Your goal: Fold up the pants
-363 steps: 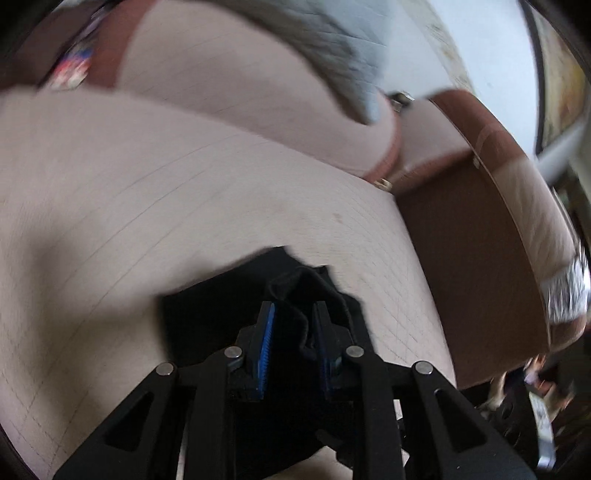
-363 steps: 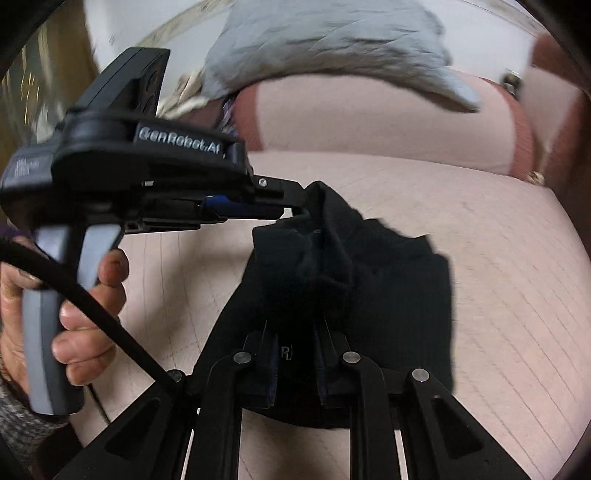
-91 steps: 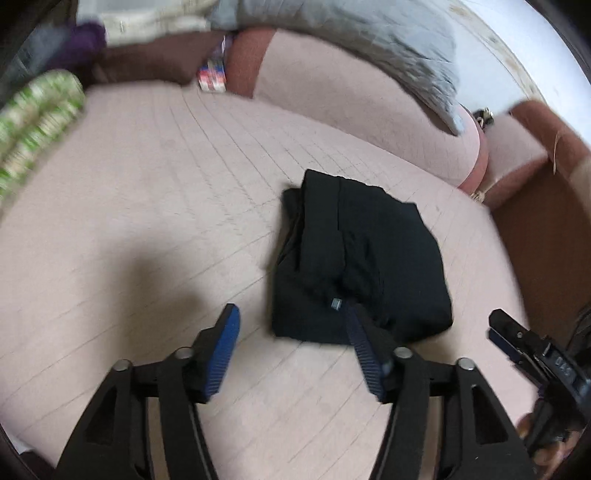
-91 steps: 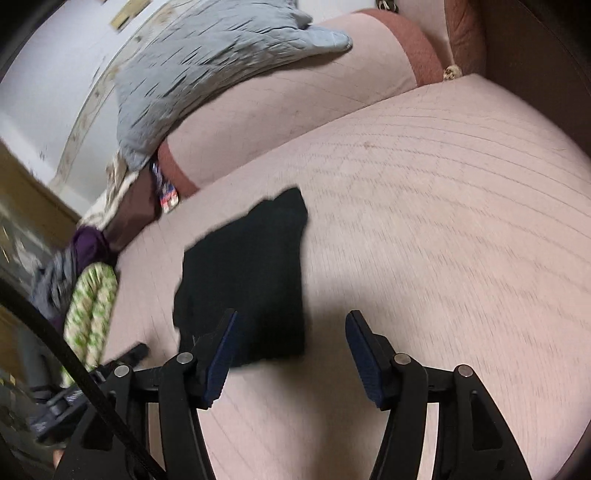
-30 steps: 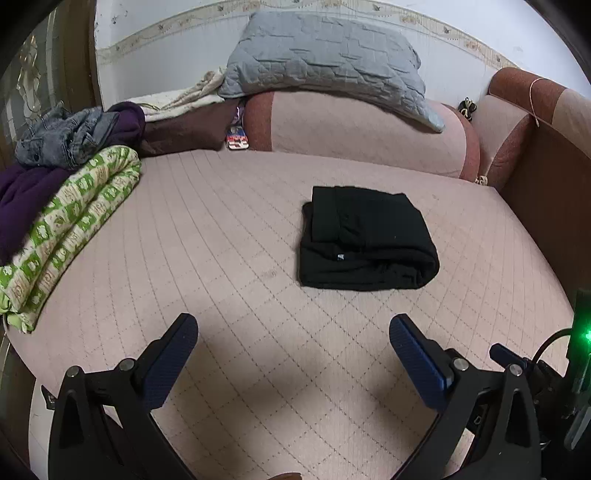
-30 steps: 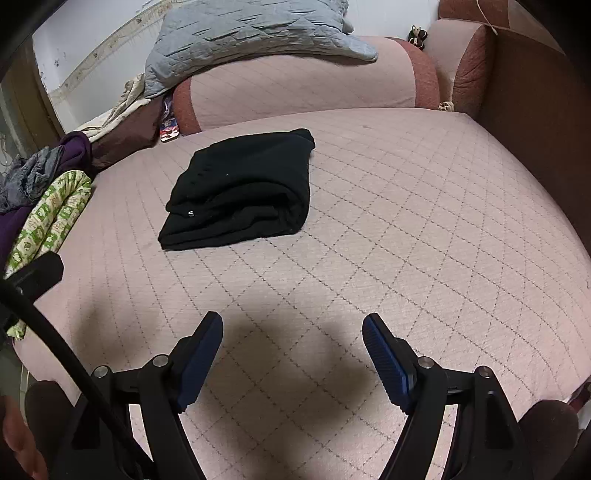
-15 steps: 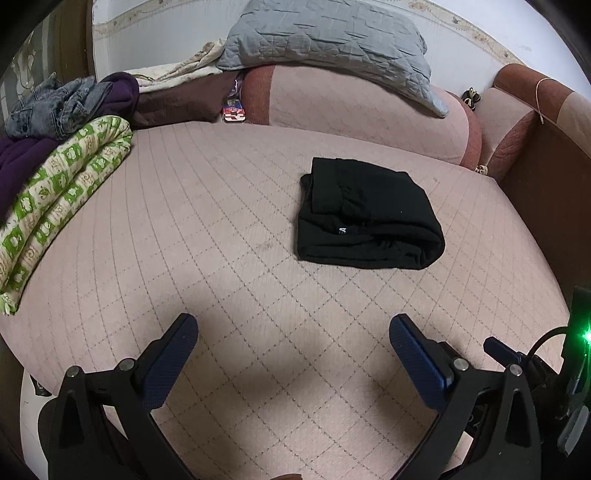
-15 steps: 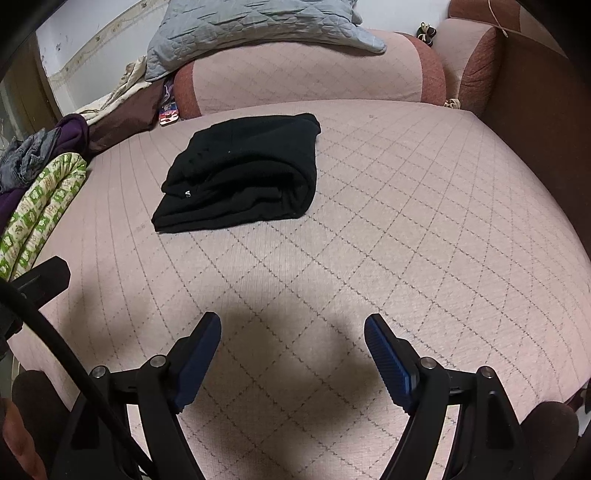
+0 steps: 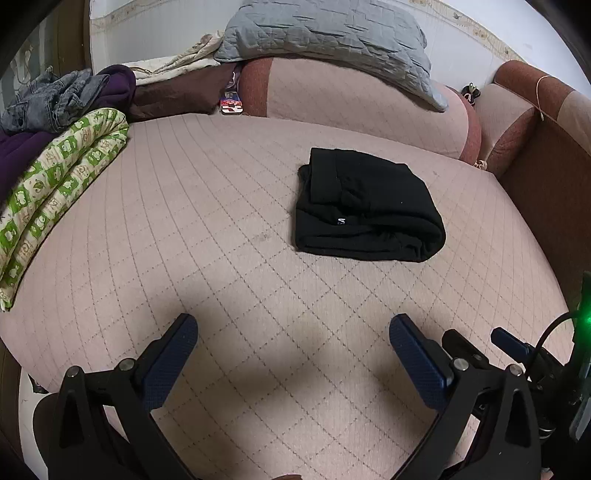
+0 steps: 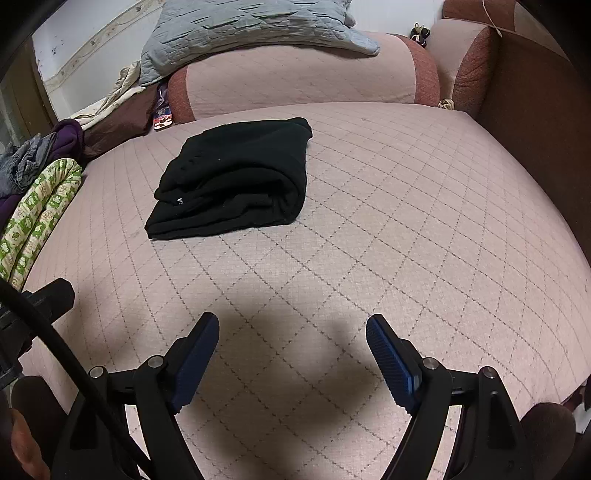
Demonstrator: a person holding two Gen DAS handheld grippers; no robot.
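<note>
— Pink quilted bedding fills both views; what do we have, going left to right?

— At nine o'clock in the left wrist view a green patterned blanket lies rolled, with a grey denim heap behind it. At twelve a grey pillow rests on the bolster. The black pants sit at about one o'clock, folded into a compact bundle, lying flat on the bedding.

— And our tongs?

— Our left gripper is spread wide and holds nothing. Our right gripper is likewise wide apart and empty. Both hover over bare quilt, well apart from the cloth.

— Which way do the pants lie from each?

— From the left tongs, ahead toward one o'clock; from the right tongs, ahead toward eleven. So the bundle sits between our two hands, forward of both. Its long axis runs roughly nine to three in the left view, rolled fold edge nearest us. Neither hand looks clearly nearer.

— Is more needed?

— We judge the fold finished; any tidying would mean reaching forward from both sides
</note>
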